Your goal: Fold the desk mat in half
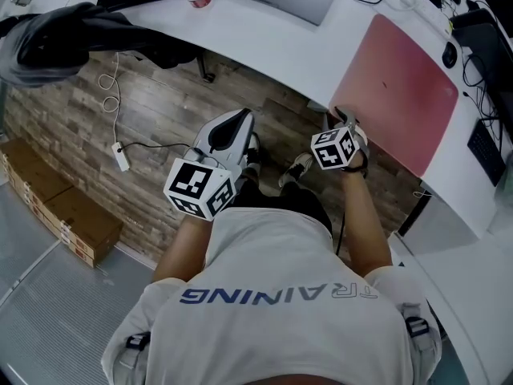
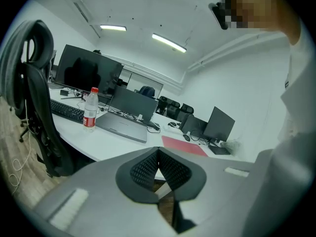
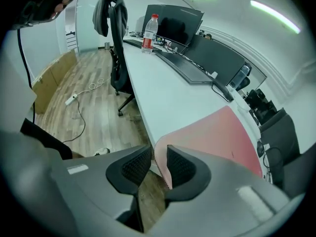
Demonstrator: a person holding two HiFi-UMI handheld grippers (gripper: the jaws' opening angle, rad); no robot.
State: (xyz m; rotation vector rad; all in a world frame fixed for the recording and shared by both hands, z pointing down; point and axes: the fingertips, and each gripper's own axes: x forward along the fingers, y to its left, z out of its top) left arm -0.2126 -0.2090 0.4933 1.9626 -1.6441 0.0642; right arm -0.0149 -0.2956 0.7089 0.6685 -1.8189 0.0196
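One desk mat [image 3: 222,132] corner sits inside the right tool [image 3: 157,158], jaws apart.

Curved white desk [image 1: 272,42], wood-plank floor [image 1: 64,127], ceiling strip lights [image 2: 168,42].

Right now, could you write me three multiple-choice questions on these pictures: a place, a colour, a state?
1. What colour is the desk mat? A. blue B. green C. pink
2. Where is the water bottle? A. on the floor B. on the white desk, near the keyboard C. on the desk mat
3. How is the left claw? A. shut and empty B. wide open C. gripping the bottle
Answers: C, the mat shows pink in every view; B, it stands beside the keyboard; A, its jaws meet with nothing between.
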